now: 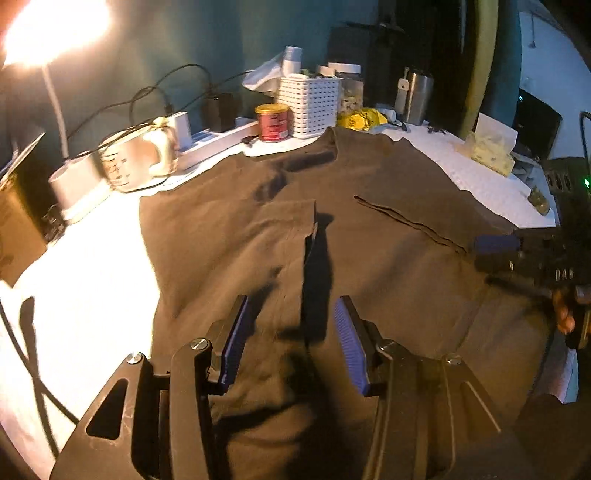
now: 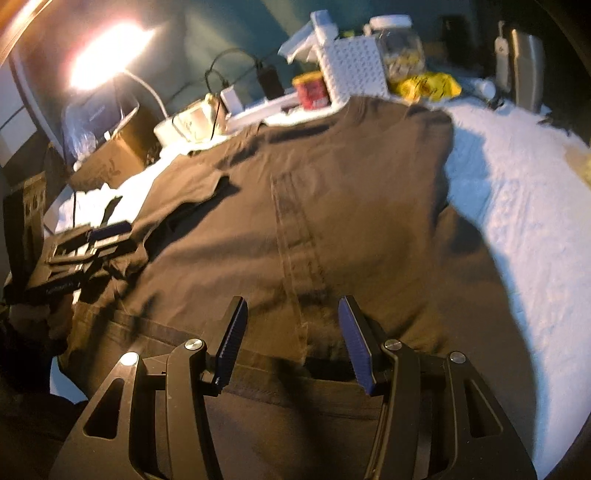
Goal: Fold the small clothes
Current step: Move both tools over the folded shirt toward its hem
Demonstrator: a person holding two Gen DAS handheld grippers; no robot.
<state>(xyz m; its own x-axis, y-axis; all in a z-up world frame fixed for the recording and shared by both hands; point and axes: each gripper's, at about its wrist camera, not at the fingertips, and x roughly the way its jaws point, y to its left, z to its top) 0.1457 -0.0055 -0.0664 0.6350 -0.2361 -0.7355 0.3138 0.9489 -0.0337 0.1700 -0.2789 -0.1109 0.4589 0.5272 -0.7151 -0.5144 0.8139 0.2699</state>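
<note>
A dark brown T-shirt (image 1: pixel 258 240) lies spread flat on a white cloth-covered table (image 1: pixel 92 258), neck end toward the far clutter. It also fills the right wrist view (image 2: pixel 351 203). My left gripper (image 1: pixel 291 314) is open and empty, hovering low over the shirt's near part. My right gripper (image 2: pixel 291 314) is open and empty above the shirt's hem. The right gripper also shows at the right edge of the left wrist view (image 1: pixel 495 251), and the left gripper shows at the left of the right wrist view (image 2: pixel 107 236), at the shirt's left edge.
Along the far edge stand a red tin (image 1: pixel 272 122), a white perforated basket (image 1: pixel 310 105), a yellow bag (image 1: pixel 360 119), a steel tumbler (image 1: pixel 417 96) and a glass measuring jug (image 1: pixel 129 162). A bright lamp (image 1: pixel 55 29) and cables (image 1: pixel 147 96) are at the far left.
</note>
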